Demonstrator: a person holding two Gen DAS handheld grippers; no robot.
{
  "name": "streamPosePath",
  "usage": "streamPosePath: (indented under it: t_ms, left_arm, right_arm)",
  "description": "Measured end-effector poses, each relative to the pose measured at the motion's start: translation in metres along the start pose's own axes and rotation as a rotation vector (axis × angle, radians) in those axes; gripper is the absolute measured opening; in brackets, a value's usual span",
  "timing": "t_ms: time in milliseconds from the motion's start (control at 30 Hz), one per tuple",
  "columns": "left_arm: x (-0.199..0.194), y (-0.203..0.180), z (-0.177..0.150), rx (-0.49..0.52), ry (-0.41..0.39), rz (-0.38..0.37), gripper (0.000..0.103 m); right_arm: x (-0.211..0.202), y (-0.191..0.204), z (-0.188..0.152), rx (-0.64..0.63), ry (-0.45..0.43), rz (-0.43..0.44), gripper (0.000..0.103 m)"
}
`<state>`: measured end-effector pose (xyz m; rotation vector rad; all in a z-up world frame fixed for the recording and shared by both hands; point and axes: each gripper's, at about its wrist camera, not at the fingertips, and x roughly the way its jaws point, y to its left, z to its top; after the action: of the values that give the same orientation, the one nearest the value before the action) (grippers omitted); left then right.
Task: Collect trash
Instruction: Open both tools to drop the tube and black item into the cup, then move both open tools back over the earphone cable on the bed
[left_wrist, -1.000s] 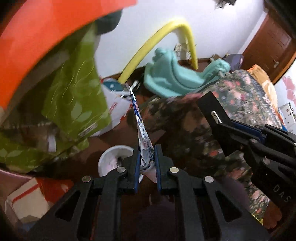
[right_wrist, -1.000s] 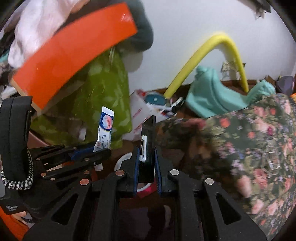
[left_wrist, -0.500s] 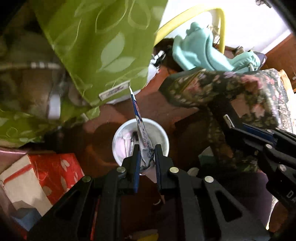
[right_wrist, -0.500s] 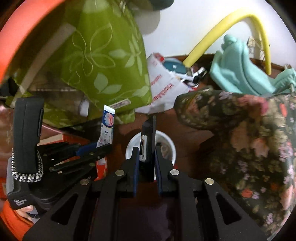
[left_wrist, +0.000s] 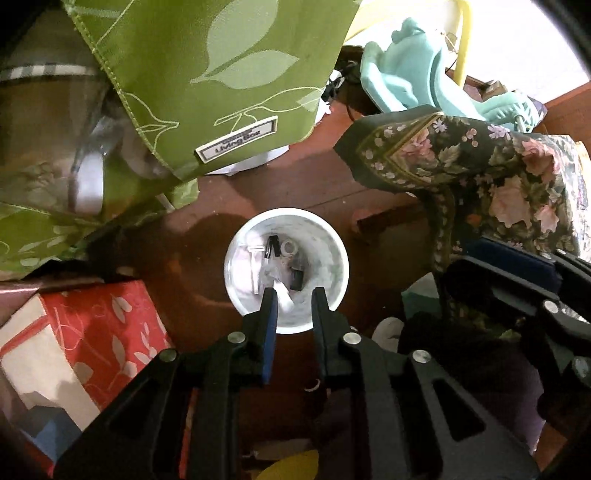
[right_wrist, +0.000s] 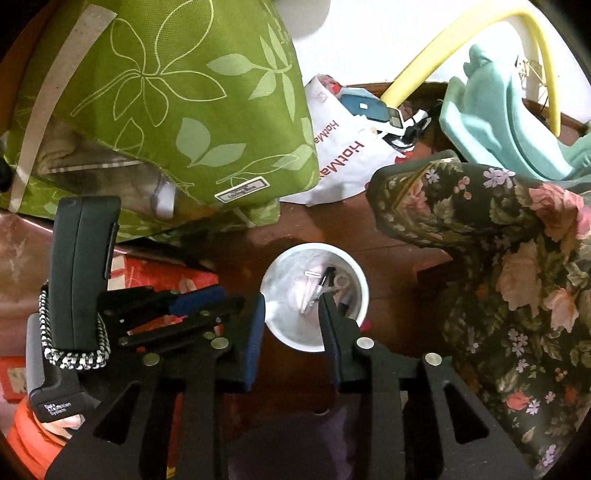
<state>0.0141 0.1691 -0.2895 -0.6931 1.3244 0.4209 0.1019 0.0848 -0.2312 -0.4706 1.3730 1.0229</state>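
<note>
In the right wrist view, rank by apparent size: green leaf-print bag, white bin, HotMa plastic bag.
1. green leaf-print bag, largest, though nearest the camera.
2. HotMa plastic bag and white bin: look alike, unranked.

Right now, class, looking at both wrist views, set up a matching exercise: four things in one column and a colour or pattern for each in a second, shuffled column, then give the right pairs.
Things:
1. storage bag
2. bin
3. blanket
4. gift box

Colours:
A. white
B. dark with pink flowers
C. red with pale leaves
D. green with a leaf print

Pairs: 1-D, 2-A, 3-B, 4-C
</note>
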Motion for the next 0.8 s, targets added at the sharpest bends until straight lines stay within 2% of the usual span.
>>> streamPosePath:
  t_ms: [200, 433, 800]
  left_arm:
    - [-0.013, -0.009, -0.003, 0.037, -0.022, 0.015, 0.017]
    - [-0.034, -0.03, -0.006, 0.076, -0.064, 0.019, 0.017]
    - [-0.075, -0.101, -0.013, 0.197, -0.154, 0.028, 0.017]
  right_arm:
    - [-0.017, -0.006, -0.007, 0.013, -0.031, -0.017, 0.027]
    - [-0.053, -0.02, -0.015, 0.036, -0.111, -0.036, 0.027]
    - [-0.121, -0.061, -0.041, 0.101, -0.265, -0.068, 0.027]
